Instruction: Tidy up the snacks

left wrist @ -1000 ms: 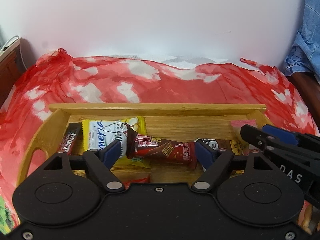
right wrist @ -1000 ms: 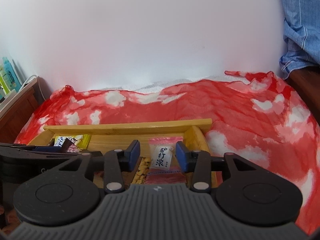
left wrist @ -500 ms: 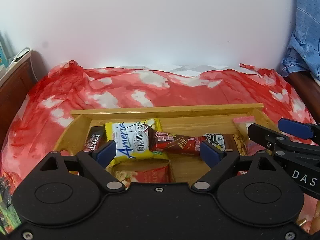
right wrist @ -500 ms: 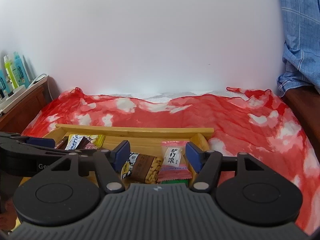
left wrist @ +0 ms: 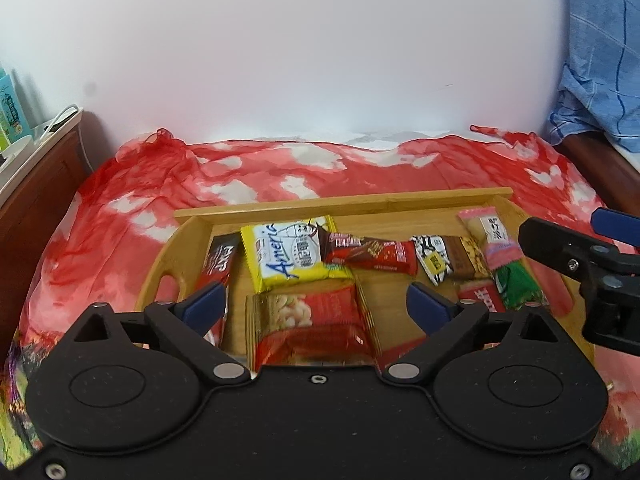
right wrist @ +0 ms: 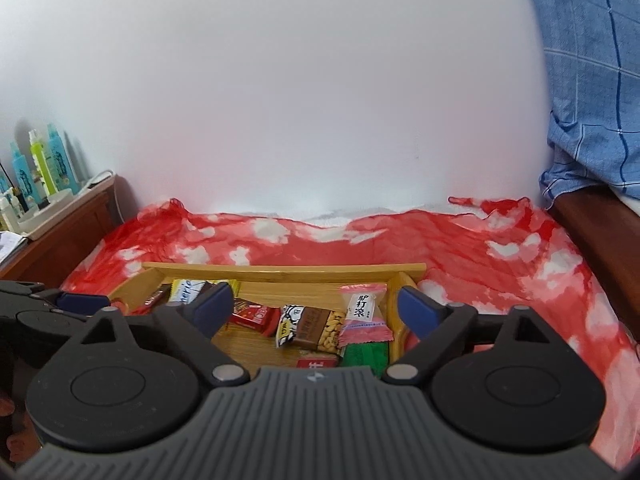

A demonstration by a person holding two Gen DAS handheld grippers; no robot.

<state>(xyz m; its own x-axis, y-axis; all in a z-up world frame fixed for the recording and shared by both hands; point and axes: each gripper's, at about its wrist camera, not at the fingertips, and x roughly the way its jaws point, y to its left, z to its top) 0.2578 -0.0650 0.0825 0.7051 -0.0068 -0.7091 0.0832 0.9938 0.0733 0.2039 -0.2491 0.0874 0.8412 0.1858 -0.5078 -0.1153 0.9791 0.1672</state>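
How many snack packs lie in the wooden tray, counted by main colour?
Red or dark red: 4
Yellow: 1
Brown with peanuts: 1
Pink: 1
Green: 1
Total: 8

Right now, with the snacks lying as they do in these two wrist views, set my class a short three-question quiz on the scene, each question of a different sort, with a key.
1. True or false: the yellow snack packet lies inside the wooden tray.
2. Which packet lies over the top of the green packet?
A. the pink-and-white packet
B. a blue packet
C. a silver packet
3. Fill in: the cloth under the tray is white and ____.

Key
1. True.
2. A.
3. Red.
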